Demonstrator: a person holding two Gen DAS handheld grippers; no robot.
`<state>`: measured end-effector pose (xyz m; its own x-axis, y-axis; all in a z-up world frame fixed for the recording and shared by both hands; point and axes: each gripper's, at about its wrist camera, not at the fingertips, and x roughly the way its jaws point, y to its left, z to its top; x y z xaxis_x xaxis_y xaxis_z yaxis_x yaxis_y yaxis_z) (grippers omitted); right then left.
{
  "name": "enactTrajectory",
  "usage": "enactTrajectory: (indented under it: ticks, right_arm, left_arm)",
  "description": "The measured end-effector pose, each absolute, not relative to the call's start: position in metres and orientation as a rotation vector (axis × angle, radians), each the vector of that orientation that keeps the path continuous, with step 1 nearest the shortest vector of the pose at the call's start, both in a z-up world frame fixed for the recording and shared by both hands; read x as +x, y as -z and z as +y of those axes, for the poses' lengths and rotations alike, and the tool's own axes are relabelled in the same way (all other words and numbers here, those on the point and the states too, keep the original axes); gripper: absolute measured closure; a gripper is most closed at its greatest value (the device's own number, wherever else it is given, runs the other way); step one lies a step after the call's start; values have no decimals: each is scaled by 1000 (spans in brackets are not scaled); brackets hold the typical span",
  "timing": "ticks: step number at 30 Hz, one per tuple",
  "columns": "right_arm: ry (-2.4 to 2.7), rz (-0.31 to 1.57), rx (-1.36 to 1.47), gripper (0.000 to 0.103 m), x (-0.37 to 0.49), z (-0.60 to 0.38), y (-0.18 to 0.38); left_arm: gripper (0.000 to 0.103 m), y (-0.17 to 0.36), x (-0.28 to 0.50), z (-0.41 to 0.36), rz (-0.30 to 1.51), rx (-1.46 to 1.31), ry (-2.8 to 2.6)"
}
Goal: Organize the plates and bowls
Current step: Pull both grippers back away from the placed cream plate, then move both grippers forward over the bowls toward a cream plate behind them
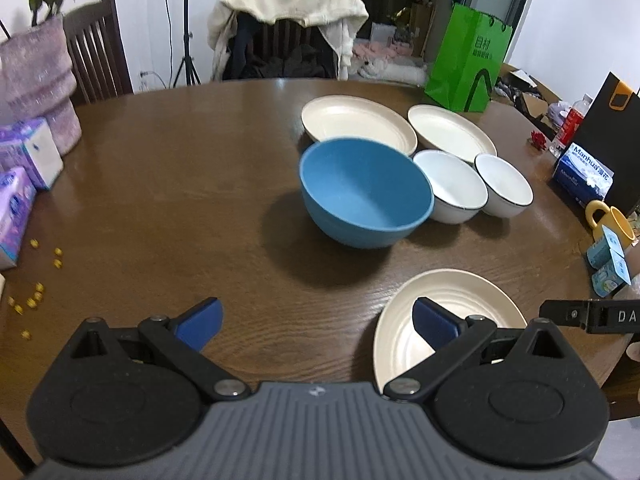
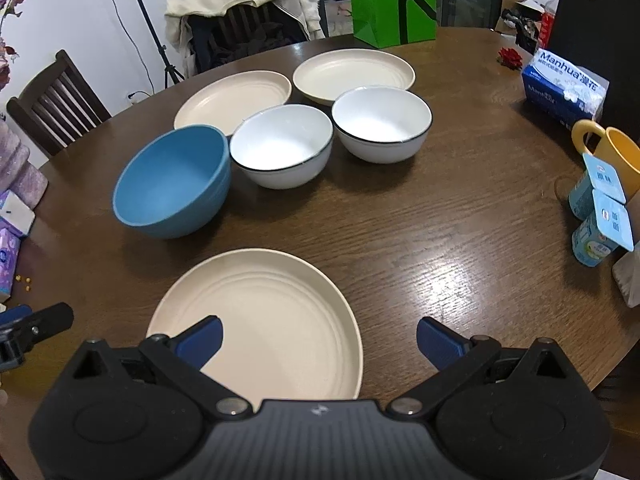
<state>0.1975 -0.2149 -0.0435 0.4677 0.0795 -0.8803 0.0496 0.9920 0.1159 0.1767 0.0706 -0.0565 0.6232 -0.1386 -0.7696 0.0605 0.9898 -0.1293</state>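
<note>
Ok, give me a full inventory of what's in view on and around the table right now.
round beige plates: three; two at the back, one nearest.
deep blue bowl: one, left of the white bowls.
white black-rimmed bowls: two, mid-table.
yellow mug: one, right edge.
blue tissue box: one, right.
green paper bag: one, far edge.
brown wooden table: one.
left claw: open, empty.
right claw: open, empty, over the nearest plate.

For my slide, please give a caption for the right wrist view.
Open right gripper above a cream plate; blue bowl, two white bowls and two more plates behind.
</note>
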Motion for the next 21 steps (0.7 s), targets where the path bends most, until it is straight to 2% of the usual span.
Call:
enactTrajectory:
  ticks: [21]
  right_arm:
    - [-60,988,67,0,222,-170,-17]
  left_arm:
    - [0,10,185,120,794,-110,44]
